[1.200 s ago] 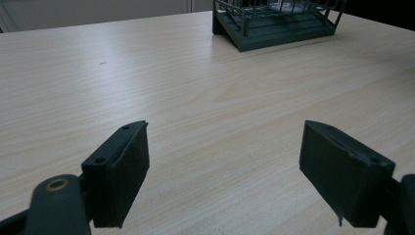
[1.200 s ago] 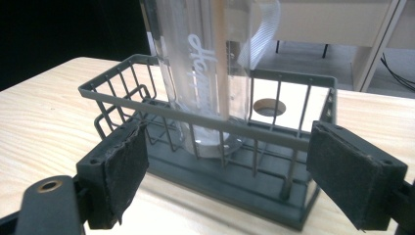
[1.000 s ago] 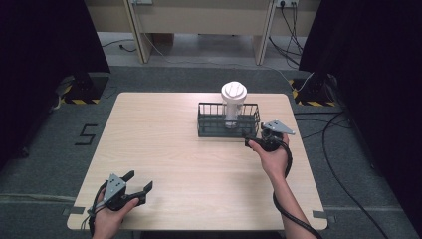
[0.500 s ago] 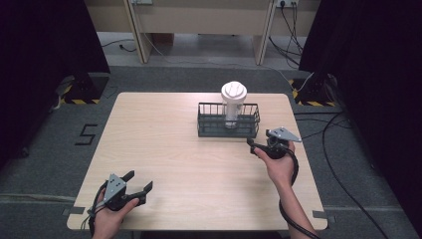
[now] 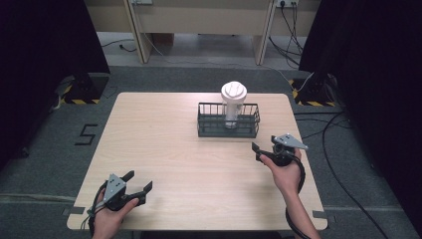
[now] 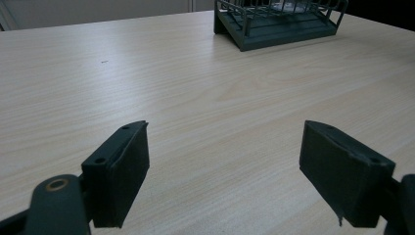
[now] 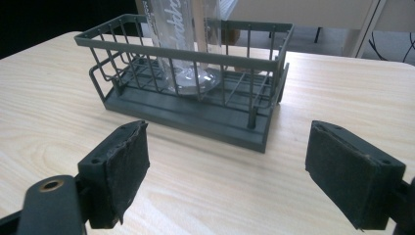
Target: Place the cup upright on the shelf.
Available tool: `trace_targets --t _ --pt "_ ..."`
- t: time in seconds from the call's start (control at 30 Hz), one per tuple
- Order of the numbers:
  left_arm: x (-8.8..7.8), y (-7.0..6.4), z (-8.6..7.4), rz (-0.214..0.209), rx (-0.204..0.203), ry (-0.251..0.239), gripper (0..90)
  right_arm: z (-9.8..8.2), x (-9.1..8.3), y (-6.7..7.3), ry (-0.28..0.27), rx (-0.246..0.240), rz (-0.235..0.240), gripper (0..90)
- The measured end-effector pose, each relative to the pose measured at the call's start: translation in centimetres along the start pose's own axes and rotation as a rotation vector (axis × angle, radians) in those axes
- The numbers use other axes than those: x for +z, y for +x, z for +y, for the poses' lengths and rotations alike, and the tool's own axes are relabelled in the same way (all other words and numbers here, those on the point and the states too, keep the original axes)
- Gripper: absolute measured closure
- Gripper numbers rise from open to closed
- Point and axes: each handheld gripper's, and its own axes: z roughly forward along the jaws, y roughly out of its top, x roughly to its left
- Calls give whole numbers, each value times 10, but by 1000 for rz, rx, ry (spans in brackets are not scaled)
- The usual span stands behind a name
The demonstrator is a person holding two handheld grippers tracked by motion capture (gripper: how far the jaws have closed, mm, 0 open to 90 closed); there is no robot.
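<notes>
Beside the basket (image 5: 228, 121), the right hand-held gripper (image 5: 263, 151) has drawn back.

Light wooden table (image 5: 164, 144), with a dark wire basket (image 5: 228, 127) toward its far right side.

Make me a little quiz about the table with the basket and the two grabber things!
1. True or false: the bottle stands upright inside the wire basket.
2. Which gripper is nearer the basket? A) left gripper B) right gripper
3. Fill in: the jaws of both grippers are ____ and hold nothing.

Key:
1. True. It is a clear bottle with a white lid, and its base rests on the basket's floor.
2. B. It sits just in front of the basket's right end, while the left one rests near the table's front left corner.
3. Open.
</notes>
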Motion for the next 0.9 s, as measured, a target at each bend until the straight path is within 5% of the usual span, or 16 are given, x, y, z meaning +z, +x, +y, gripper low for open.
trace_targets --t 0.9 --pt "0 0 0 3 0 0 182 -30 -40 -12 12 7 -34 175"
